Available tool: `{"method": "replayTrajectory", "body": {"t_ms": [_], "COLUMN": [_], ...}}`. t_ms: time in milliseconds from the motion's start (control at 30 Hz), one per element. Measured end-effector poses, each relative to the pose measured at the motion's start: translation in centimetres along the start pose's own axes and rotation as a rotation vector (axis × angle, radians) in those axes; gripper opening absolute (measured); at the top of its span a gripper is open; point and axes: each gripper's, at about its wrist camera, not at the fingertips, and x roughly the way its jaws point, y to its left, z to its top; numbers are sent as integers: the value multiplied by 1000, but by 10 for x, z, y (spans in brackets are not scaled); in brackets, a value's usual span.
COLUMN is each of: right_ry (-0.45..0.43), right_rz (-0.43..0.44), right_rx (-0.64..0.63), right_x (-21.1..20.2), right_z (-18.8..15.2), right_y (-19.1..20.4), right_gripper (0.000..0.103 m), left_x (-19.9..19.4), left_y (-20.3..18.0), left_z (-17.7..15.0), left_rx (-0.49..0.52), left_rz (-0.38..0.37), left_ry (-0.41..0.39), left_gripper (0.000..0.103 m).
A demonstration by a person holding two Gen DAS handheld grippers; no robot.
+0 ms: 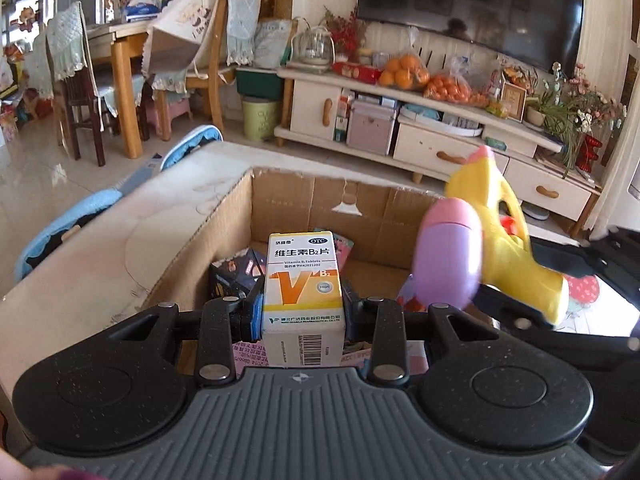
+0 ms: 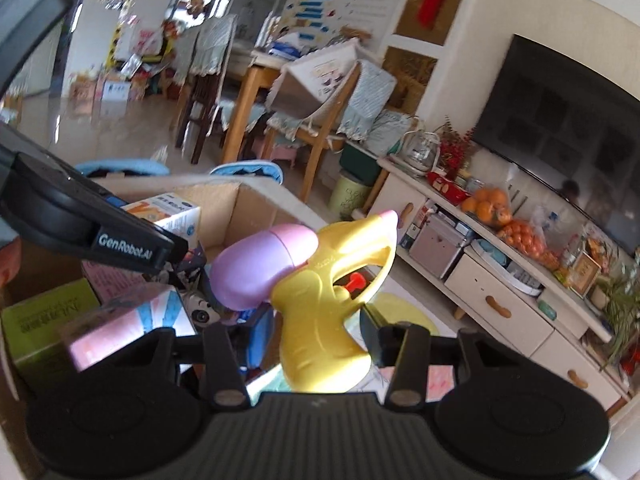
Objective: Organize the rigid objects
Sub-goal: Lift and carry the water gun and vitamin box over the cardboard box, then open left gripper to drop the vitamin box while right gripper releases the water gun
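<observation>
My left gripper (image 1: 303, 314) is shut on a white and orange vitamin B2 box (image 1: 303, 288) and holds it upright over the open cardboard box (image 1: 224, 216). My right gripper (image 2: 316, 336) is shut on the grip of a yellow toy water gun (image 2: 328, 300) with a pink and purple tank (image 2: 260, 268). The toy gun (image 1: 504, 248) hangs over the right side of the cardboard box in the left wrist view. The vitamin box (image 2: 168, 212) and the left gripper's body (image 2: 100, 236) show at the left of the right wrist view.
The cardboard box (image 2: 256, 208) holds a dark box (image 1: 234, 276), pink printed boxes (image 2: 132, 324) and a green box (image 2: 44, 324). It rests on a beige table (image 1: 100, 248). A TV cabinet (image 1: 420, 136) with oranges stands behind; wooden chairs (image 1: 200, 68) and a table stand at the left.
</observation>
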Motion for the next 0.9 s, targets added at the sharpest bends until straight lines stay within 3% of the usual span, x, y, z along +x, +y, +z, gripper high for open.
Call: {"method": "replayTrajectory", "body": {"t_ms": [167,300,333,367,467,567,667,800,900], "right_ry": [10,-10,-14,-16,-19,-16,-14,-7,-3], "right_rz": [4,-13,-15,-23,-62,-83,-120,-143,-174], "right_rx": [-60,-77,-74,-73,-45,40,151,332,399], "right_x": [14,11,10,7,-1,-15,-33,-58,-75], "right_z": [2,3,3,2,1,-4,-9,-20,-23], "right_y": [8,12,12,12,9,4,-2,-6,-3], "right_gripper": [47,69,69,69,70,72,79,82,82], "left_x": [7,6,4,3,-8,-20,-34,-57,-72], "left_y": [5,5,5,5,4,3,1,-6,-14], "left_z": [-4,-6,-5,-5,-5,-7,-10,-19,-29], "left_rx": [-30,-45,-46,-45,-52,-55,-41,0,57], "left_rz": [-8,-13,-11,-9,0,5,1,1,29], "left_ry": [21,27,22,14,-18,-63,-105,-160,-180], "left_gripper": [45,56,58,62,89,102,103,103,103]}}
